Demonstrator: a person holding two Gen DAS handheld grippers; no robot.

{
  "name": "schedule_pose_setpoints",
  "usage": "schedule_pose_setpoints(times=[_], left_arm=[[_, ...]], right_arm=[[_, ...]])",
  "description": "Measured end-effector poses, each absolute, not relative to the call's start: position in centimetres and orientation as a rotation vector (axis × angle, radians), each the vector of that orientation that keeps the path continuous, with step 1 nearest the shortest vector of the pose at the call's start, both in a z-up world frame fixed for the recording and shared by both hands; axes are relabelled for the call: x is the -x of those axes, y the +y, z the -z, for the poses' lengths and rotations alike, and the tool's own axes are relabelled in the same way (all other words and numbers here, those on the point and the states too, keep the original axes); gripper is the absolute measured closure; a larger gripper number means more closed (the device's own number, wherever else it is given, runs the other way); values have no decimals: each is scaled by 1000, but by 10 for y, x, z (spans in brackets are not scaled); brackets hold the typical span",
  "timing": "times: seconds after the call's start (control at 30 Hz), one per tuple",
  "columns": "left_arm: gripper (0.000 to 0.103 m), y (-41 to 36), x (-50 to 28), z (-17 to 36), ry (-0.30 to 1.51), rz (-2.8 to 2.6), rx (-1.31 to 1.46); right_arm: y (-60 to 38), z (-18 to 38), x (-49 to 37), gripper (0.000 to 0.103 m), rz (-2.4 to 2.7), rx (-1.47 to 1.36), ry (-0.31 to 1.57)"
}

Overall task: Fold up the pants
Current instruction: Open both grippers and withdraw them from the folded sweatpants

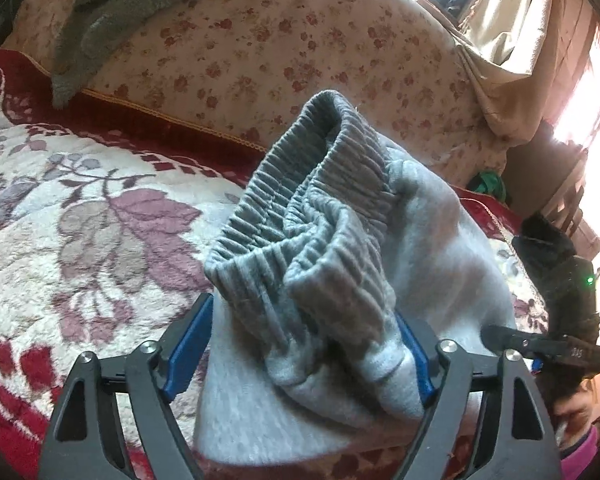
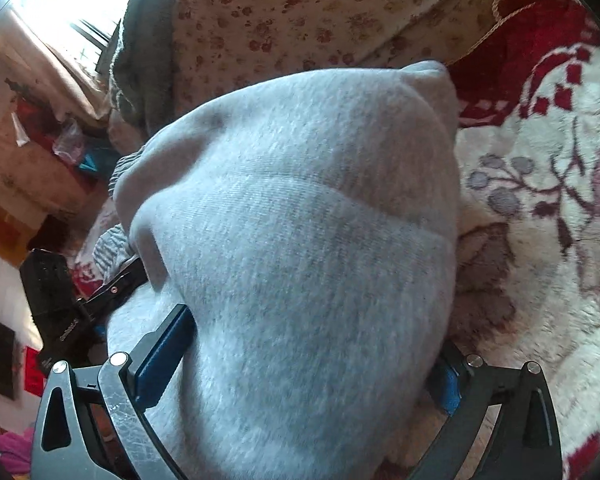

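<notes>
The grey pants (image 1: 428,240) lie as a folded bundle on the fleecy flowered blanket (image 1: 80,220), with the ribbed waistband (image 1: 300,200) bunched on top. My left gripper (image 1: 302,312) straddles the waistband end, jaws wide. The cloth lies loosely between its blue pads (image 1: 188,344), and I see no squeeze. In the right wrist view the pants (image 2: 300,220) fill the middle as a smooth grey mound. My right gripper (image 2: 312,336) stands wide open around them, its far pad half hidden by cloth. The other gripper's black finger (image 2: 116,284) pokes into the bundle's left side.
A cushion with small red flowers (image 1: 260,40) rises behind the blanket, with a grey-green towel (image 1: 100,12) draped over it. Curtains (image 1: 520,40) and a bright window are at the right. A pink sleeve (image 1: 580,452) shows at the bottom right corner.
</notes>
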State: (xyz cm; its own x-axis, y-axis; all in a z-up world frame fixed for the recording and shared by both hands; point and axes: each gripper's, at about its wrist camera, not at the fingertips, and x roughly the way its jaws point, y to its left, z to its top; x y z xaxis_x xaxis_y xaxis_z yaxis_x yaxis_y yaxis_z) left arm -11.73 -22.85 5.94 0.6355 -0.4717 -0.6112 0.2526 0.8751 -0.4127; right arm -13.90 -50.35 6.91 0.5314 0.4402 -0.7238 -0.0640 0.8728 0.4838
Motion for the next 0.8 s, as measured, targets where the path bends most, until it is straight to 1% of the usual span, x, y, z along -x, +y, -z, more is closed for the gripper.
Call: schedule_pose_setpoints(times=[0.23, 0.53, 0.63, 0.8], left_arm=[[11, -222, 132, -74, 753, 365, 253], [10, -233, 159, -109, 648, 267, 109], [10, -237, 165, -120, 618, 259, 84], [10, -251, 173, -138, 564, 257, 32]], right_arm=[[-511, -88, 162, 0, -137, -367, 936], [-497, -132, 194, 0, -34, -264, 788], [-489, -136, 202, 0, -18, -261, 739], [-477, -135, 204, 0, 21, -249, 711]])
